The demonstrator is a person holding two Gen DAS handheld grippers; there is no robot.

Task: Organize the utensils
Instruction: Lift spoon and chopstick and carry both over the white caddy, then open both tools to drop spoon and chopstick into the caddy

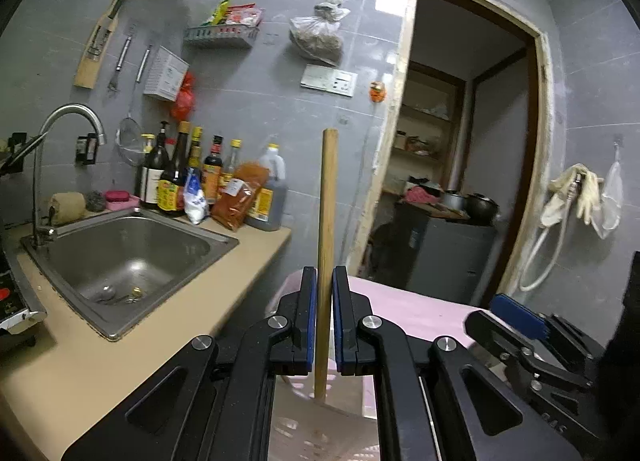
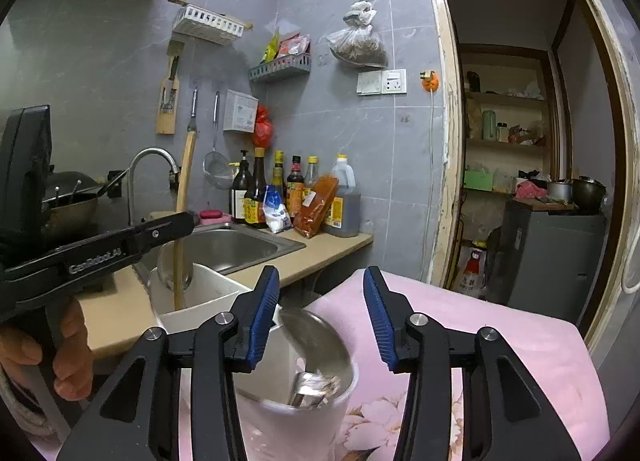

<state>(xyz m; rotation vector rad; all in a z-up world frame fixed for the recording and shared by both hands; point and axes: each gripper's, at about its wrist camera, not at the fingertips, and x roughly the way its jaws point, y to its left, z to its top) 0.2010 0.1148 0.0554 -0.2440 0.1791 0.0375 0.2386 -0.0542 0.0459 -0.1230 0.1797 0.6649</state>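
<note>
wall: grey glossy tiles ahead of both grippers, hung with baskets, tools and a bag.
counter (image 1: 132, 341): beige, smooth, flat, left of the left gripper; one steel sink (image 1: 128, 257) sunk into it, rectangular, brushed, one curved chrome tap (image 1: 72, 117) behind.
cloth (image 2: 500, 341): pink, floral print, under and ahead of the right gripper.
bottles (image 1: 192, 177): a row of about seven, dark glass and plastic, yellow caps, beyond the sink; one orange-red packet leans on them.
white bin (image 2: 200, 297): one, plastic, rectangular, ahead-left of the right gripper, beside the counter edge.
steel cup (image 2: 304, 393): one, round, shiny metal, directly below the gap of the right gripper; spoon bowls (image 2: 316, 337) in it, glossy, count unclear.
ladle (image 2: 180, 257): one, straight round wooden handle (image 1: 327, 245), metal bowl; stands near upright, bowl end down inside the white bin.
left gripper (image 1: 325, 321): black arms, blue ribbed pads; points roughly level; jaws clamped on the wooden handle low on its length, handle rising above the fingers.
left hand (image 2: 60, 349): bare fingers wrapped round the gripper's grip, lower left in the right wrist view.
right gripper (image 2: 320, 313): same build, near level, jaws apart, nothing between the pads; hovers over the steel cup.
gripper count: two.
</note>
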